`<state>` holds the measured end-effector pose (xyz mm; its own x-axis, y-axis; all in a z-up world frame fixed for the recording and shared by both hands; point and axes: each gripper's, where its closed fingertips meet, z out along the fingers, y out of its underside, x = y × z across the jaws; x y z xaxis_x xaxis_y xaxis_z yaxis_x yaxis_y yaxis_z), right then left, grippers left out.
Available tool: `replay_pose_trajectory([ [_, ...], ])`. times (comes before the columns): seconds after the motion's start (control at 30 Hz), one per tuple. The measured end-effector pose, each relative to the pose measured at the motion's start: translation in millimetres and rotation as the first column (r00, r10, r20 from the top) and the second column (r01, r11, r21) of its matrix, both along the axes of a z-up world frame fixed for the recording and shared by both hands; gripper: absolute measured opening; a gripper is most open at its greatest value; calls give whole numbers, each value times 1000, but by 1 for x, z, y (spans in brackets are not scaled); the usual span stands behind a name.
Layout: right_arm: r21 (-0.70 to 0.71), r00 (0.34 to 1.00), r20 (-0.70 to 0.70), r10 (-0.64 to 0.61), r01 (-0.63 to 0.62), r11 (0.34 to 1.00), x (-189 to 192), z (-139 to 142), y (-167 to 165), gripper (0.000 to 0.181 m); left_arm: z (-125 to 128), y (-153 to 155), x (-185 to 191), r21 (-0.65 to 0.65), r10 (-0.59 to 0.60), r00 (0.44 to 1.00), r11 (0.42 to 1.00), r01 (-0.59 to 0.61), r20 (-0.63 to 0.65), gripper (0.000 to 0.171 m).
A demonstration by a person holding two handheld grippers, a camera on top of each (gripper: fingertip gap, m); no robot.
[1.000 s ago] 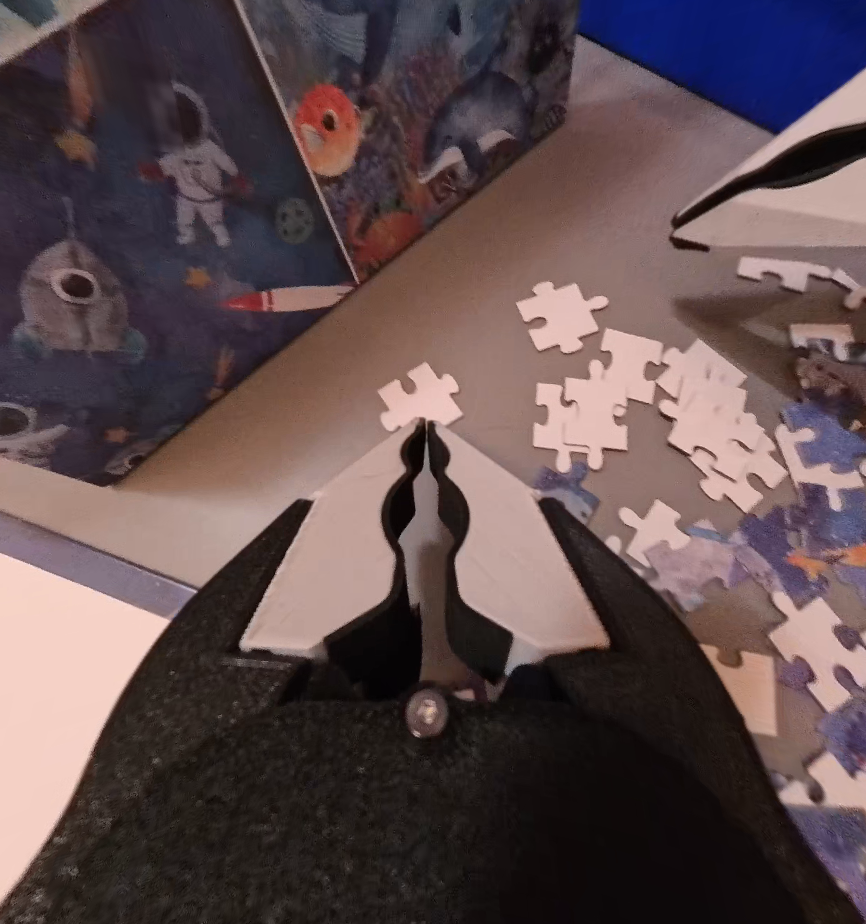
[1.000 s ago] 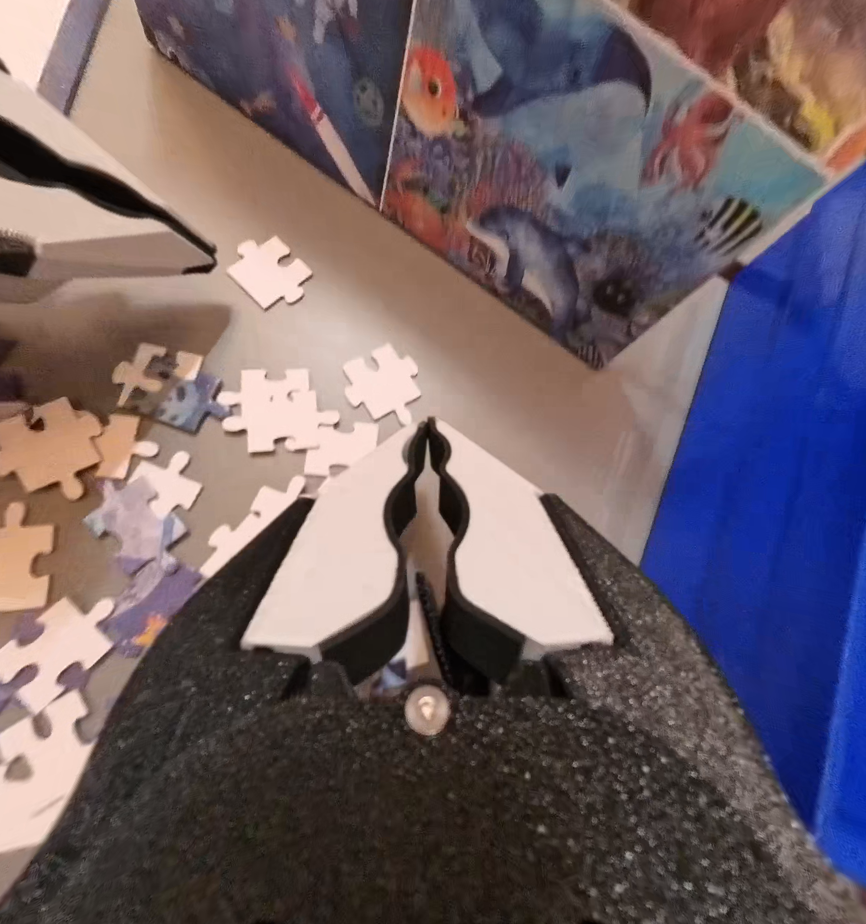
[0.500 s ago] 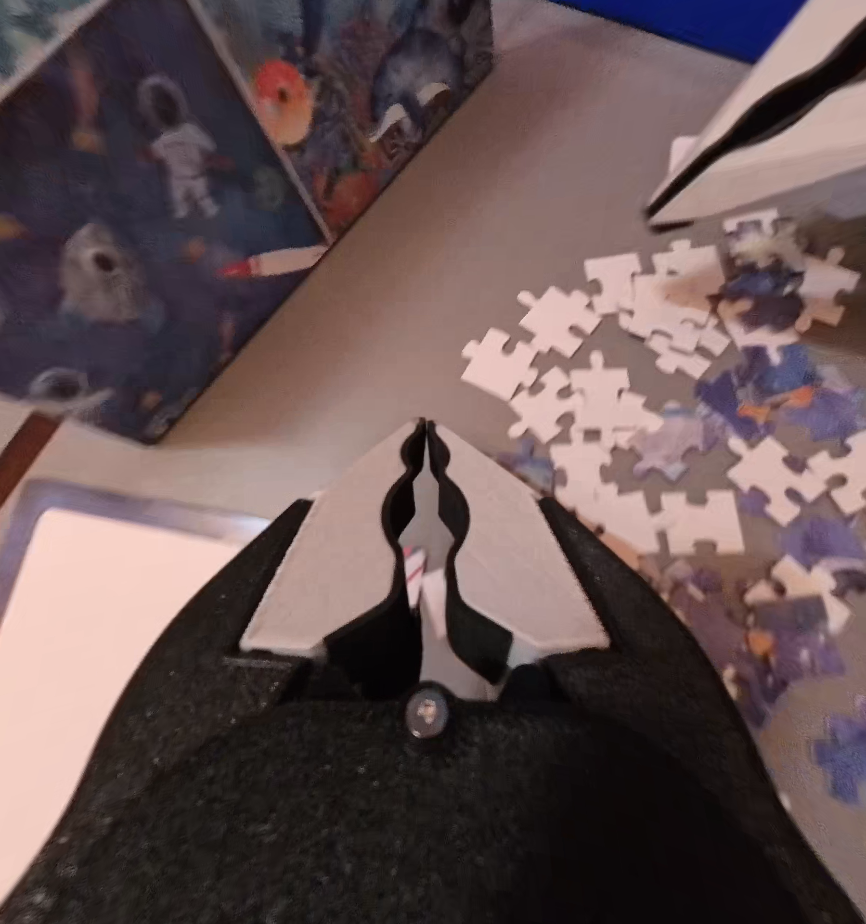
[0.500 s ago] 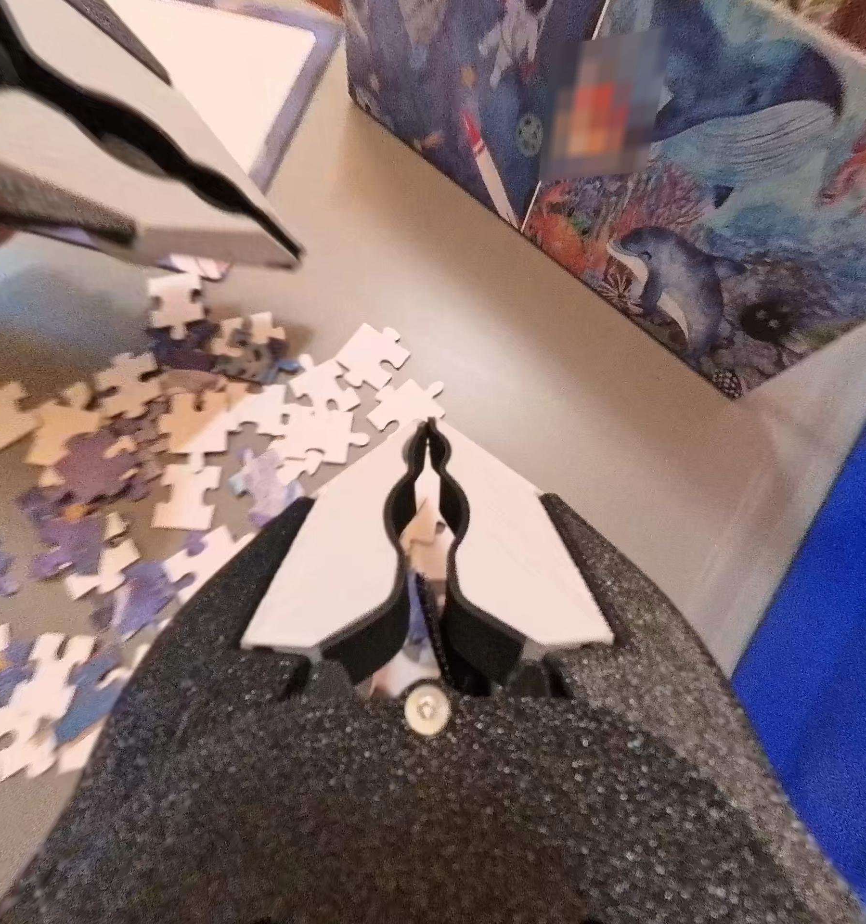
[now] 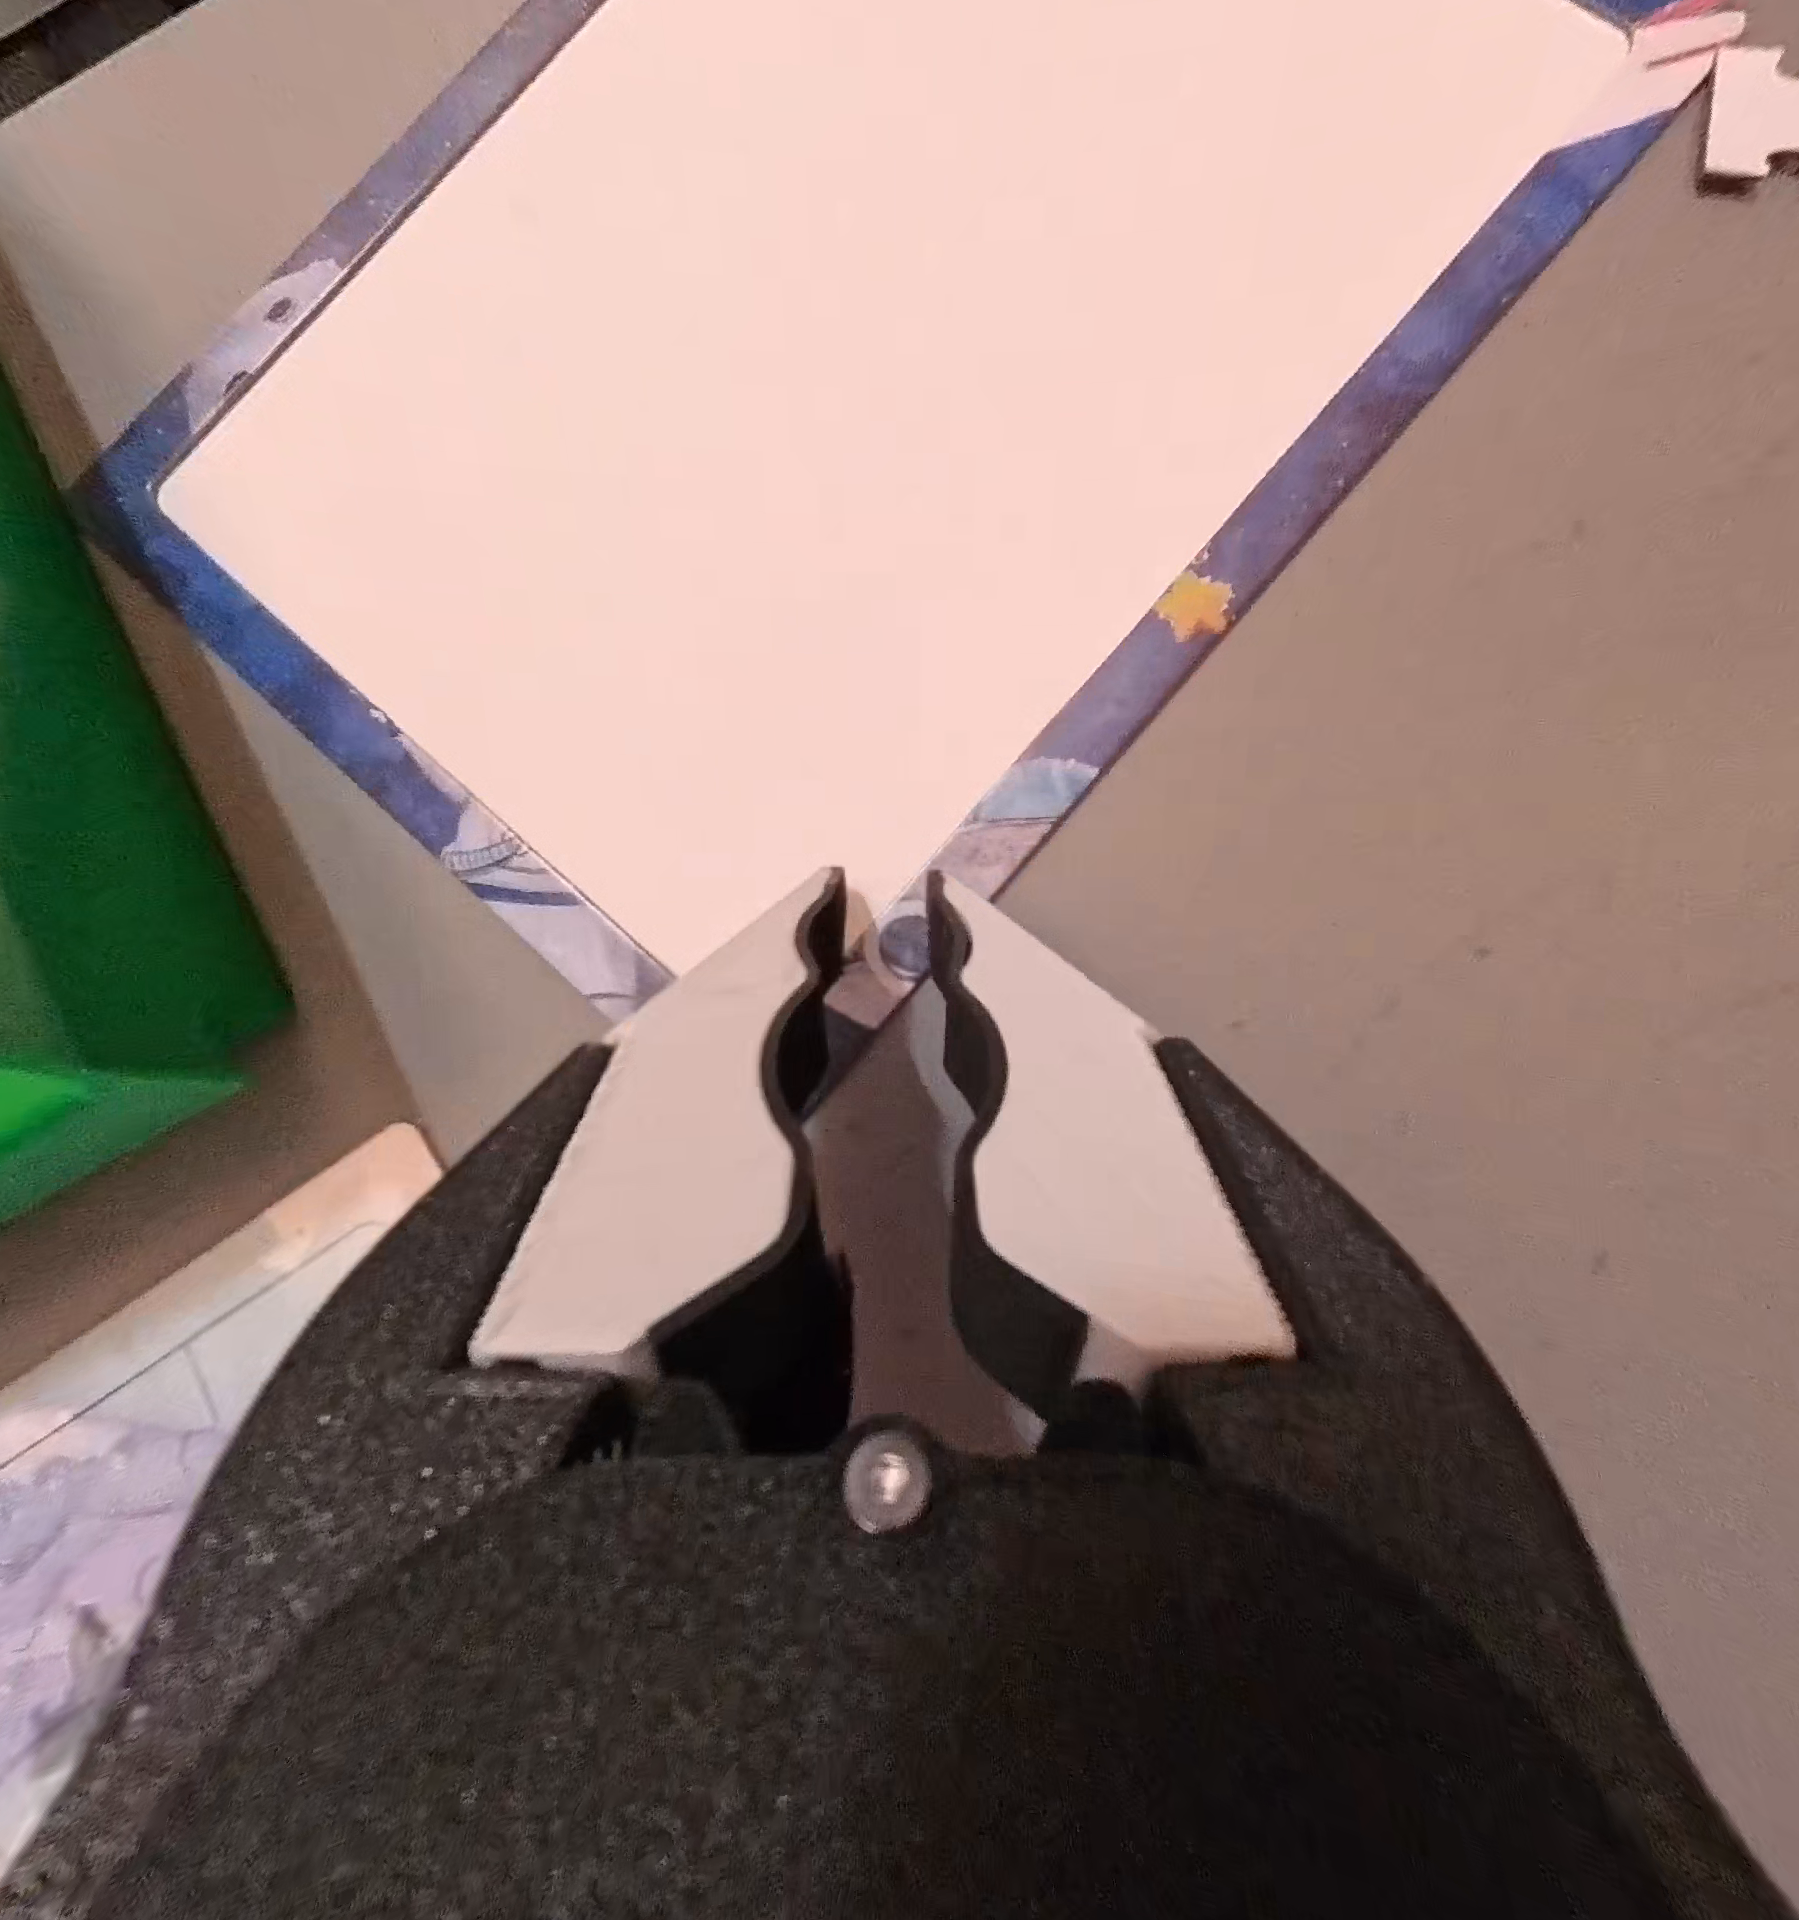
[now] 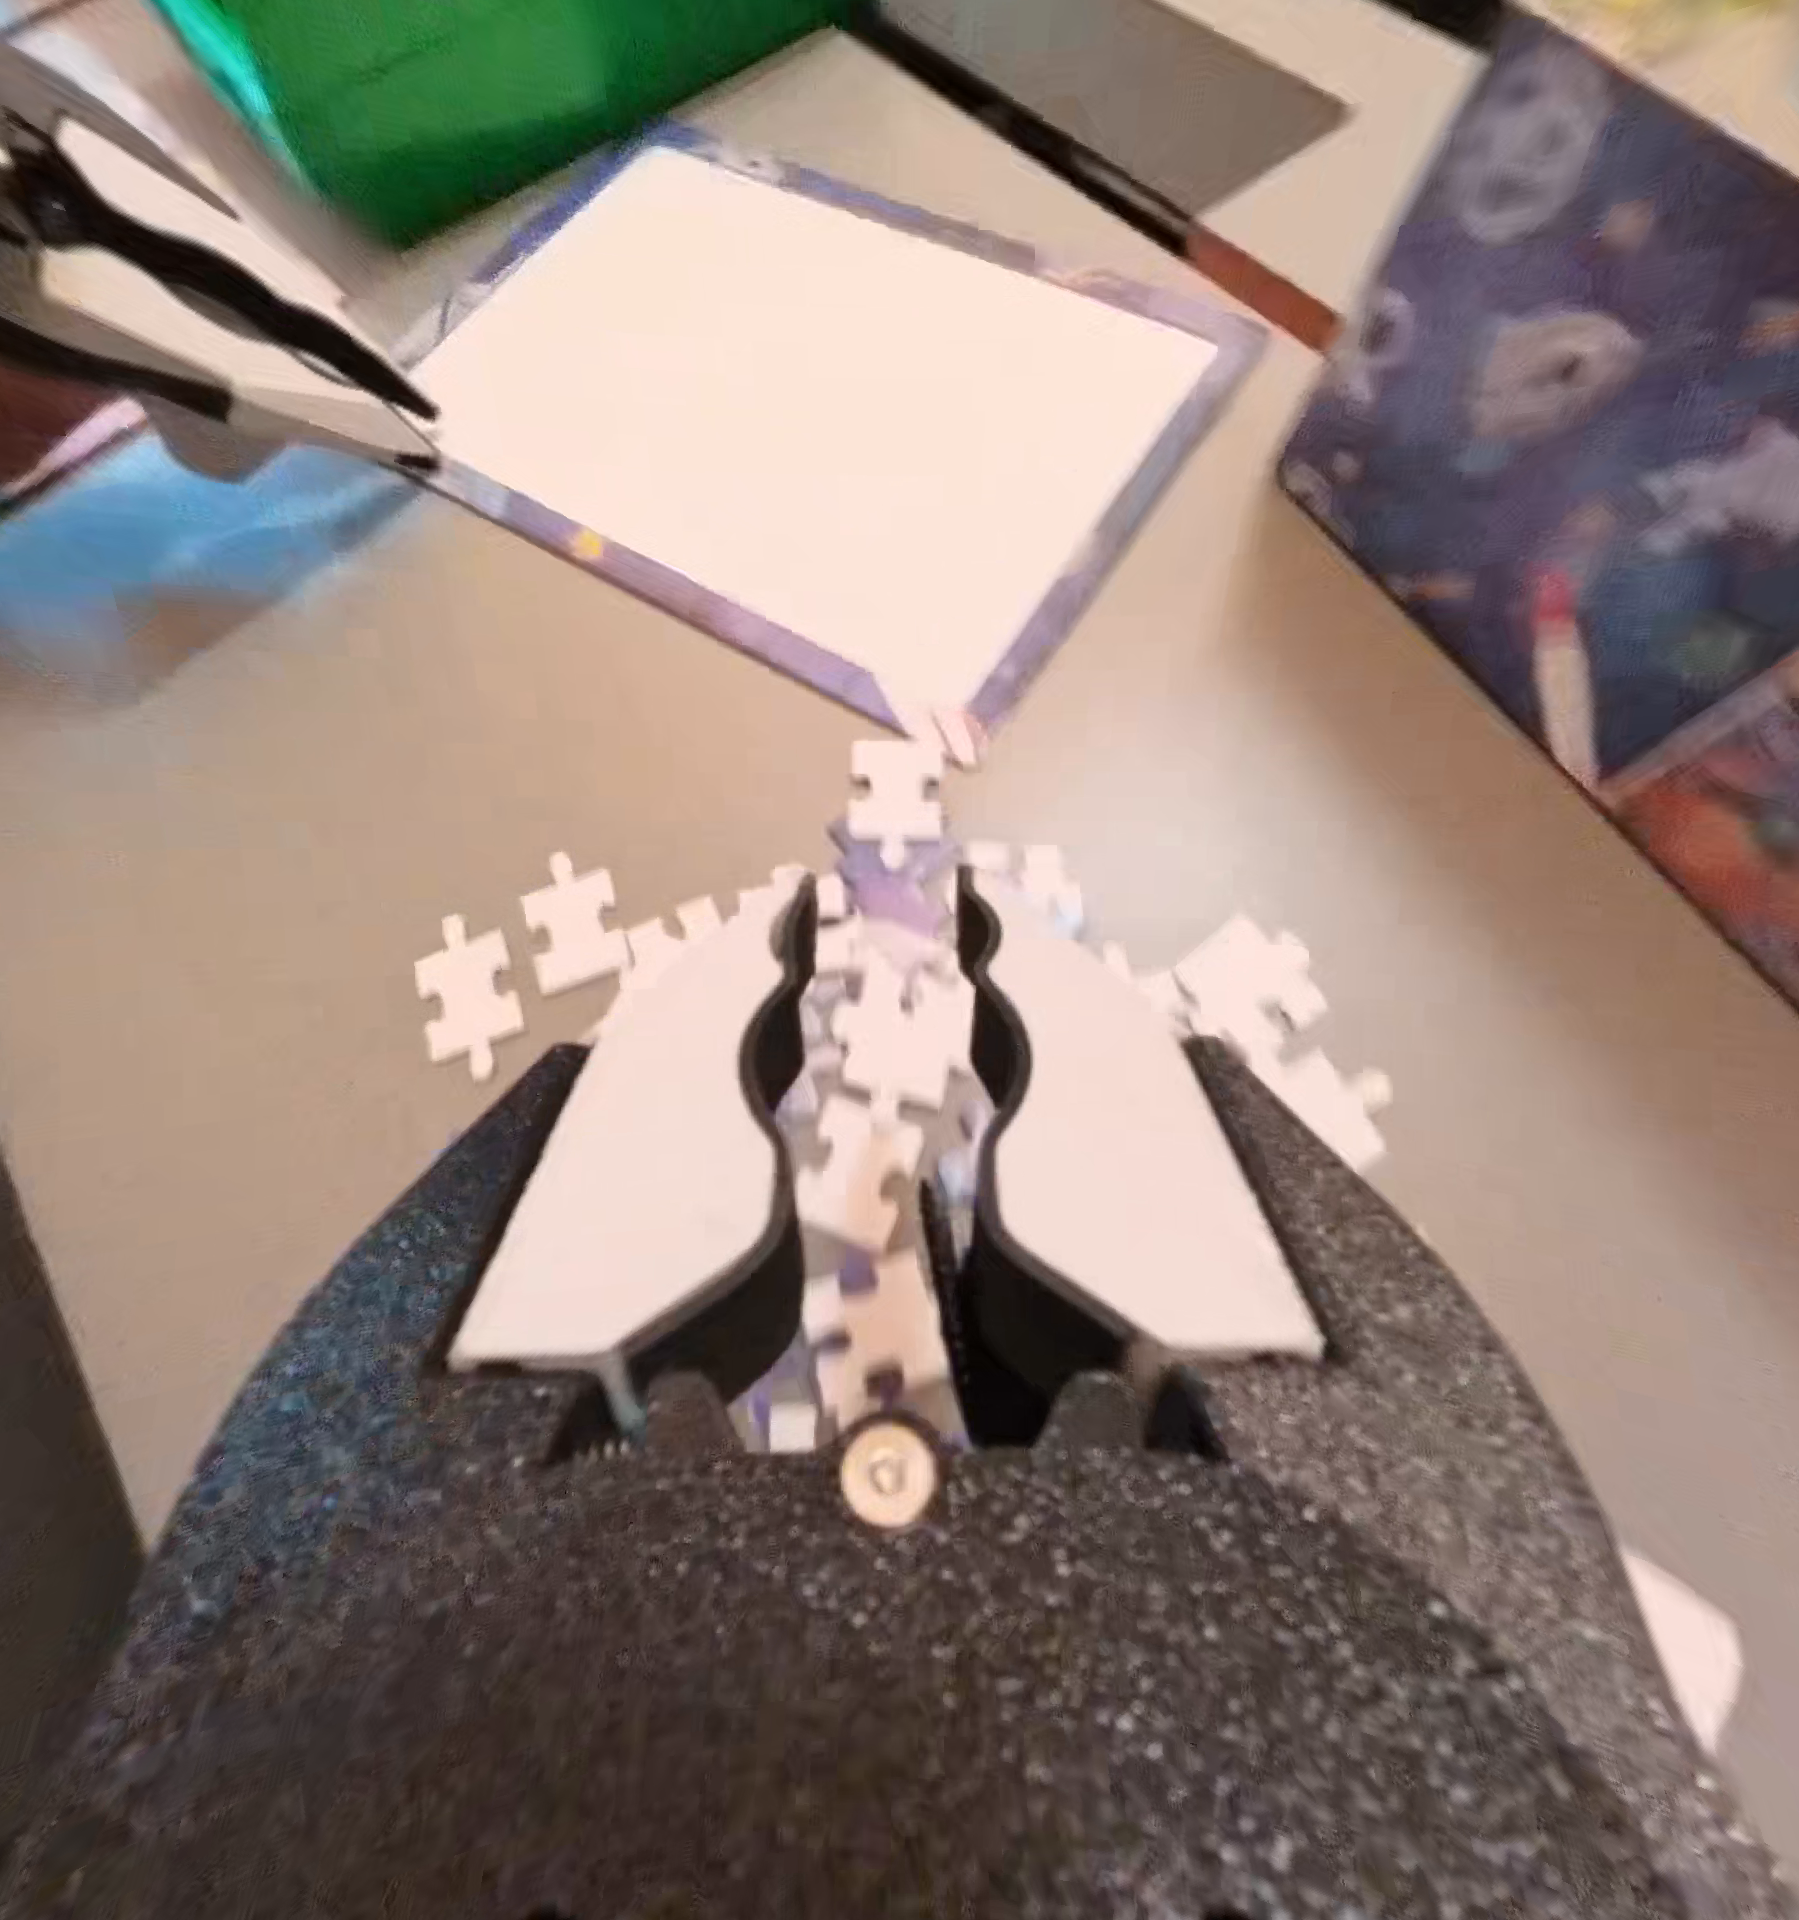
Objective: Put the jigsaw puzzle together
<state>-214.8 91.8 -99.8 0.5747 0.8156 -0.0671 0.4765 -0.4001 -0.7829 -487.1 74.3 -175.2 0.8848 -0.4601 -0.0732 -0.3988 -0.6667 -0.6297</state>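
Hovering at the near corner of the tray (image 5: 1175,665), the left tongs (image 5: 882,896) stand slightly parted and hold nothing; the tray's blue rim shows between the tips, its pale floor ahead. The right tongs (image 6: 882,891) gape wider, also empty, over the pieces (image 6: 895,800), which lie between and to both sides of the fingers, just short of the tray's corner. A green box (image 5: 53,831) sits left.

Left gripper (image 5: 882,902) is slightly parted, tips low and pointing forward. Right gripper (image 6: 882,902) is parted wider, angled downward, empty.
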Motion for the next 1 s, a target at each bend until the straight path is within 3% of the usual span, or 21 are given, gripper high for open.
replay_pose_trajectory([
  [0.07,-46,998,14,59,-58,997,-35,-10,22,21,-1,-2,1,5,10,1000,1000,-10,15,10],
  [0.13,-164,989,97,113,-96,982,-59,-41,37,19,-1,-5,2,10,16,1000,1000,-16,13,3],
  [0.2,-140,985,160,70,-48,989,-71,-59,63,1,-2,-8,4,25,50,999,998,-51,21,0],
  [0.3,-87,964,261,51,-29,996,-77,-75,84,0,-2,-17,8,37,62,998,997,-63,22,0],
  [0.43,-84,973,226,41,-22,996,-82,-79,74,0,-1,-36,18,24,53,997,998,-54,59,0],
  [0.57,-83,957,268,109,-90,993,-77,-78,50,0,-1,-57,21,-10,54,996,999,-53,74,0],
  [0.63,-72,945,294,143,-127,989,-69,-77,40,0,-1,-62,16,-20,74,994,997,-73,79,0],
  [0.77,-22,965,245,93,-90,996,-54,-65,31,0,-1,-62,-9,-21,160,987,987,-160,20,0],
  [0.87,-37,972,170,165,-161,986,-65,-62,10,0,7,-55,0,6,146,989,989,-146,15,0],
  [1.0,-60,914,249,322,-317,946,-71,-76,-22,0,14,-47,37,29,24,999,999,-23,-24,1],
])
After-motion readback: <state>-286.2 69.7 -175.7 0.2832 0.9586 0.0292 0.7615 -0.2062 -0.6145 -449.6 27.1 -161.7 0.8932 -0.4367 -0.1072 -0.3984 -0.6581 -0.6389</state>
